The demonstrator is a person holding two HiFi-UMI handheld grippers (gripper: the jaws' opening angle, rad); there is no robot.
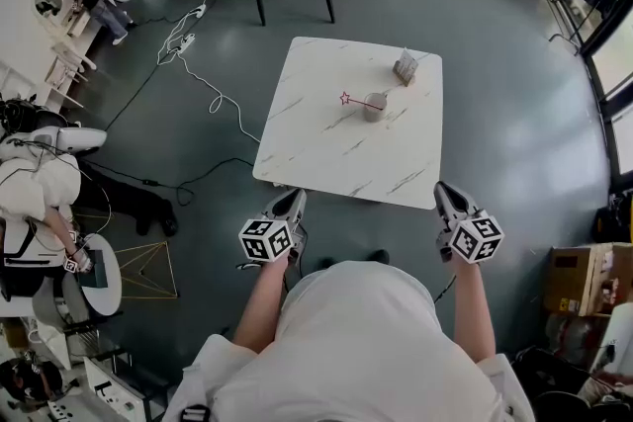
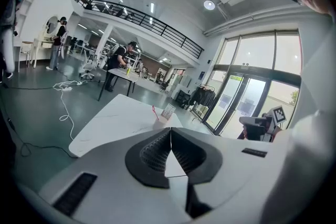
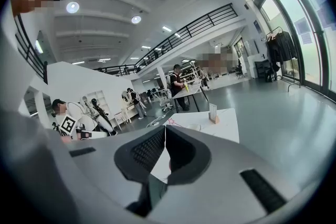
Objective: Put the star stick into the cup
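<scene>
Star stick (image 1: 361,102) is in the cup (image 1: 374,108), its star end leaning out to the cup's left. Cup and stick sit well ahead of both my tools, towards the far side of the tabletop (image 1: 316,133). A small card stand (image 1: 406,67) is just beyond the cup, by the far corner. On the cup's near side it's open marble all the way to the near edge. My left tool (image 1: 294,200) is at one near corner, jaws pressed together and gripping nothing. My right tool (image 1: 444,190) is at the other, jaws together too, empty.
</scene>
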